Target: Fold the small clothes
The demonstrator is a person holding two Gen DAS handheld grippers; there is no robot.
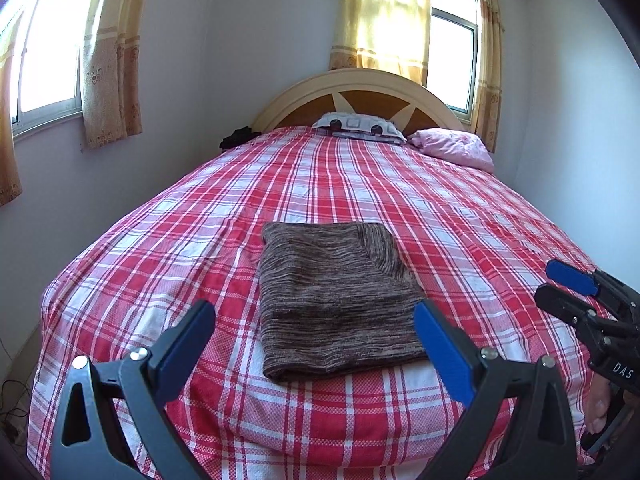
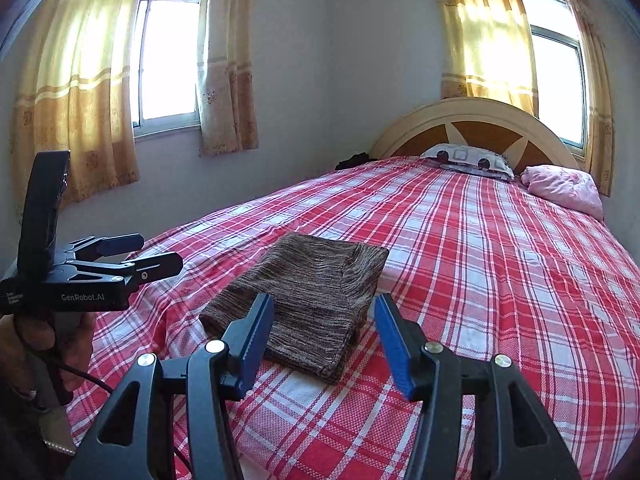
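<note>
My left gripper (image 1: 314,334) hangs just above the near end of the bed with its blue-padded fingers (image 1: 440,344) spread wide and nothing between them. Framed in that gap, on the sheet below, is the folded brown knit garment (image 1: 334,300), a neat marled rectangle lying flat with its thick folded edge toward me. My right gripper (image 2: 324,336) is held beside it, its fingers (image 2: 394,344) also apart and empty, a narrower gap than the left; from its camera the garment (image 2: 308,300) sits just past the fingertips, one corner running back between them. Neither gripper touches the cloth.

Each tool shows in the other's camera: the right gripper (image 1: 560,284) pokes in at the right edge of the left view, and the left gripper (image 2: 136,254) reaches in from the left side of the right view, my hand (image 2: 36,332) wrapped around its handle.

The garment rests on a red and white plaid bedsheet (image 1: 280,184) covering the whole bed. At the far end a patterned pillow (image 1: 358,125) leans against the arched wooden headboard (image 1: 360,96), with a crumpled pink pillow (image 1: 452,146) just beside it. Yellow curtains (image 1: 384,16) hang at the windows (image 1: 454,36) behind and to the left.
</note>
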